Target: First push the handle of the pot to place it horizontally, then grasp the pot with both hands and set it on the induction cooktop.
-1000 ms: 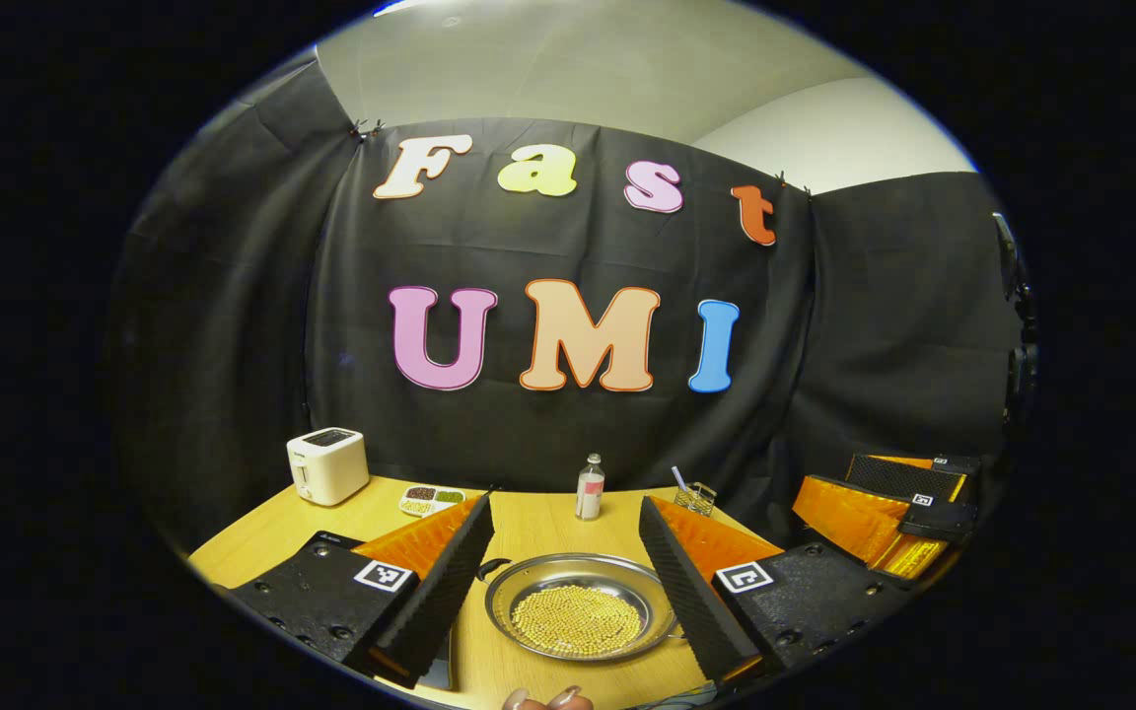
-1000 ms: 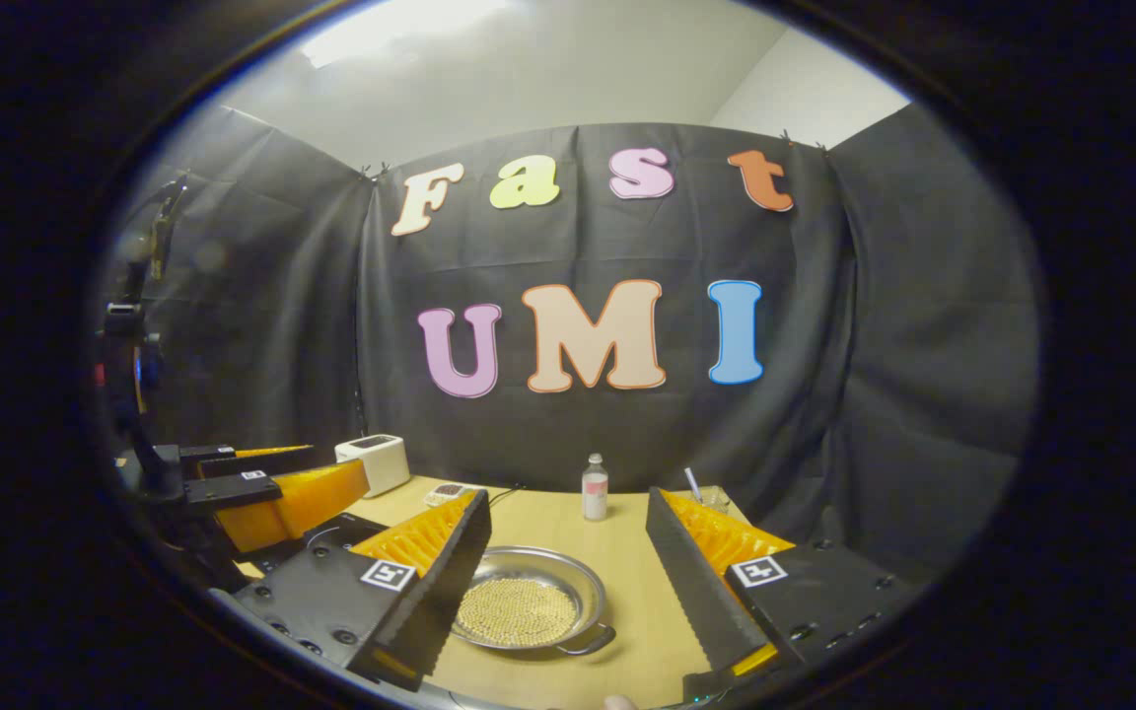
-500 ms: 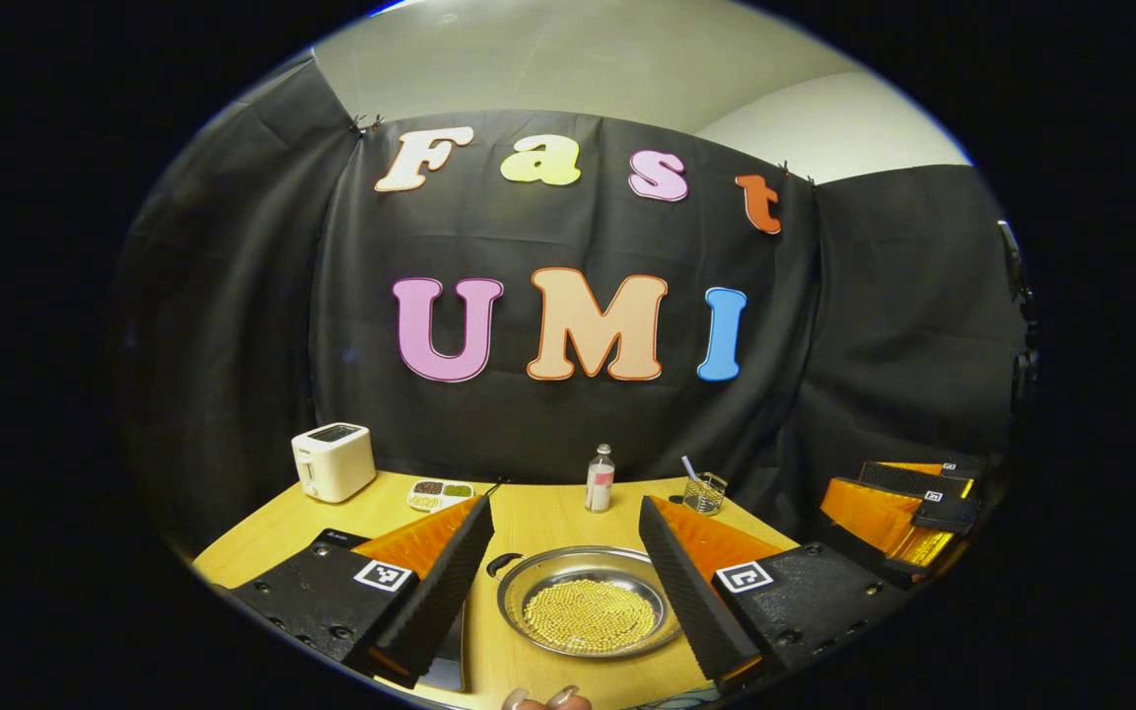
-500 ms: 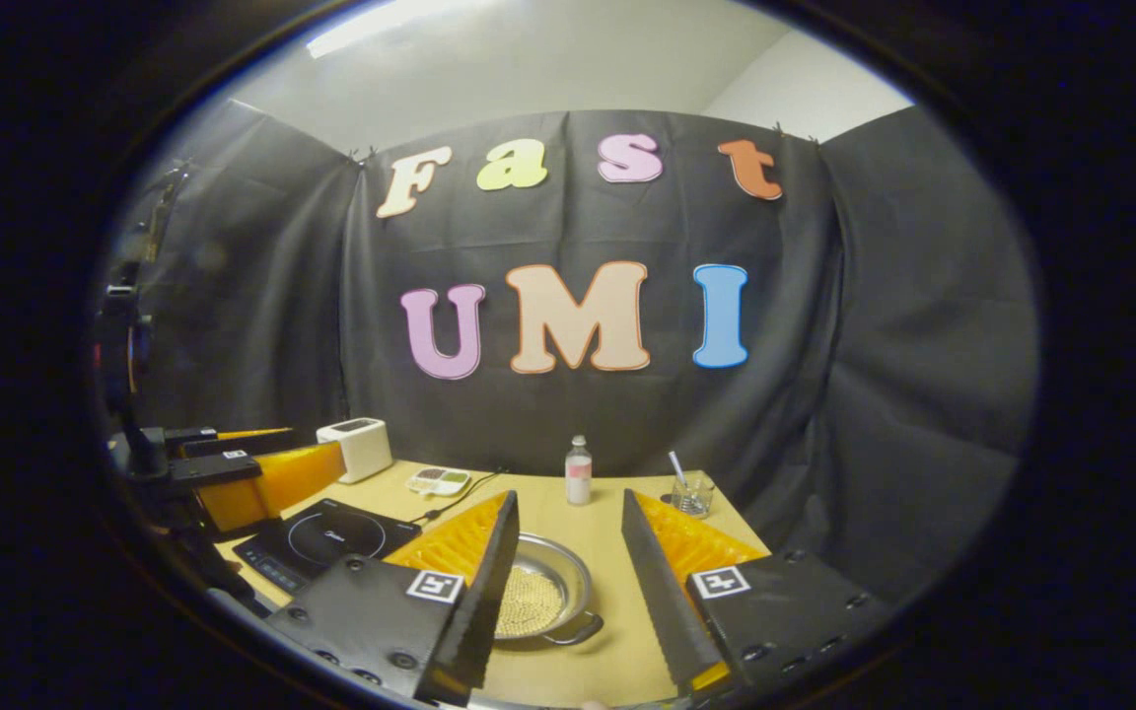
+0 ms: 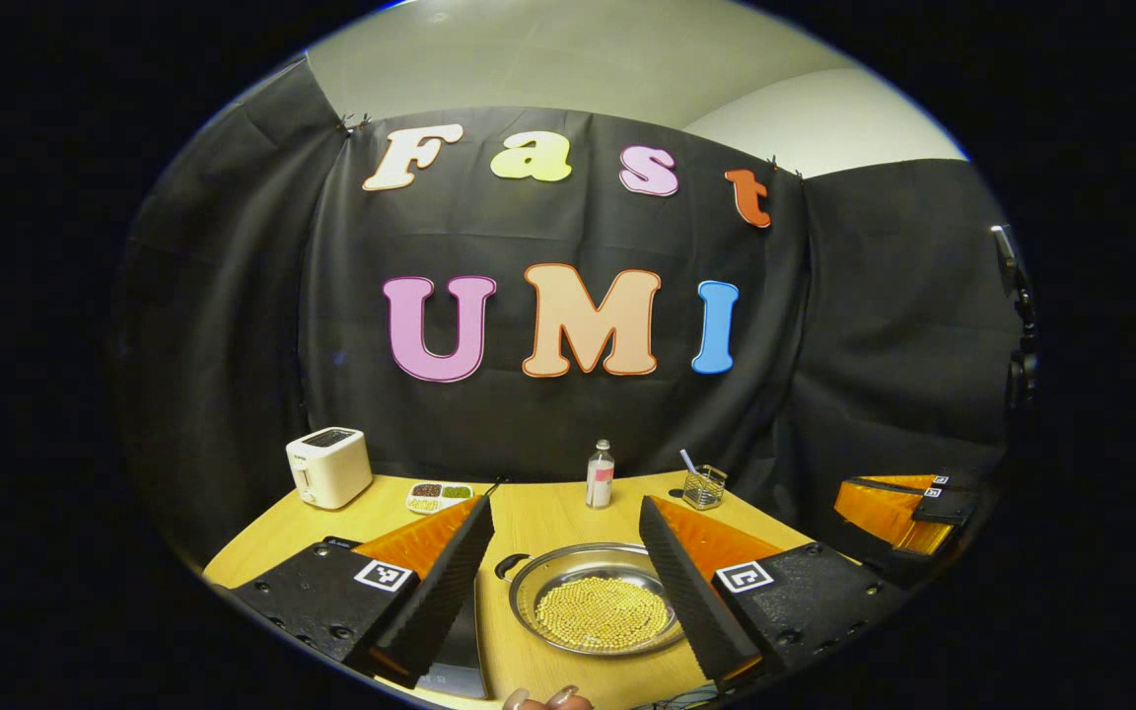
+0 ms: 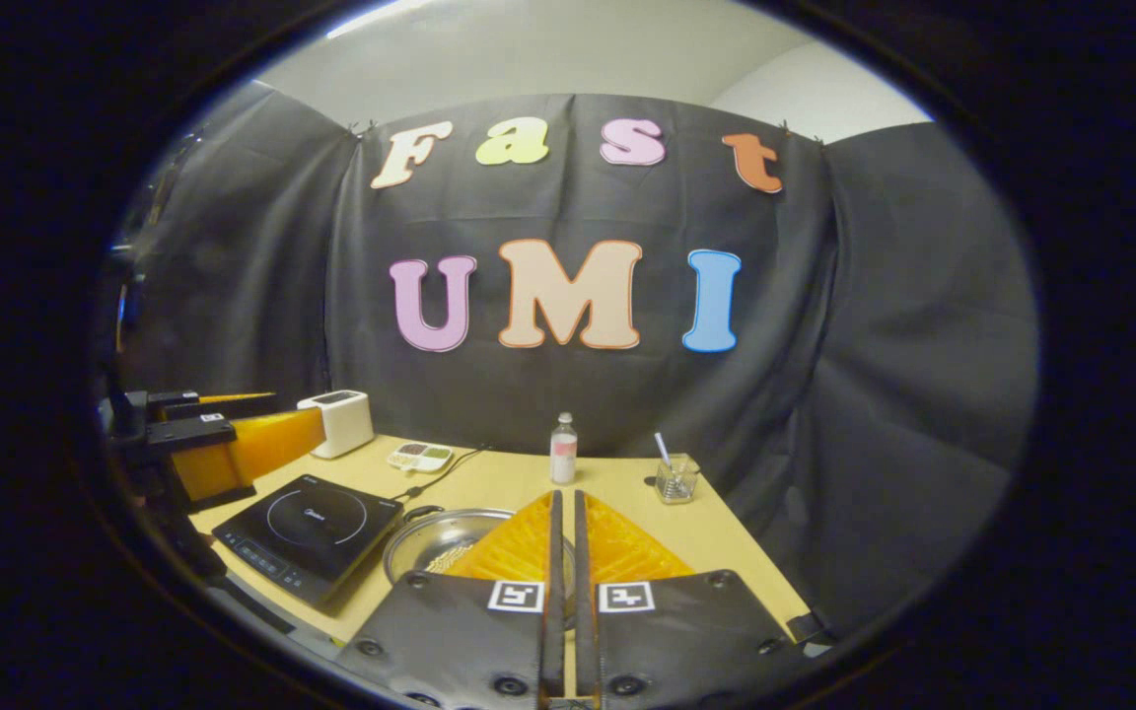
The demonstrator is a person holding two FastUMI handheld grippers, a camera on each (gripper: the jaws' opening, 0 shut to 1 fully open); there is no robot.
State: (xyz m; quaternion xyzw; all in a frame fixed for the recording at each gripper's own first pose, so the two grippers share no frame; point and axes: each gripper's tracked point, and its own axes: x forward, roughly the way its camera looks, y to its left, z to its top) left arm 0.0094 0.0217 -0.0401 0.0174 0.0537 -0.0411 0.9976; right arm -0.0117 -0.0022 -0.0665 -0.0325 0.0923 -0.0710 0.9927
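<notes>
Left gripper (image 5: 566, 552): fingers held wide apart, above the pot (image 5: 600, 611) of yellow beads on the table (image 5: 548, 518). Right gripper (image 6: 564, 532): fingers brought nearly together, nothing seen between them, pot (image 6: 430, 540) behind. Induction cooktop (image 6: 307, 528): located left of the pot.

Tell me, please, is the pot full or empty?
Partly full: the pot holds a shallow layer of small yellow beads across its bottom, well below the rim.

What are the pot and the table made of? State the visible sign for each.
The shallow round silver pot looks like polished metal, probably stainless steel: its rim is bright and reflective. The light tan table looks like wood or wood-look laminate: smooth, matte, faintly grained; which one is unclear.
</notes>
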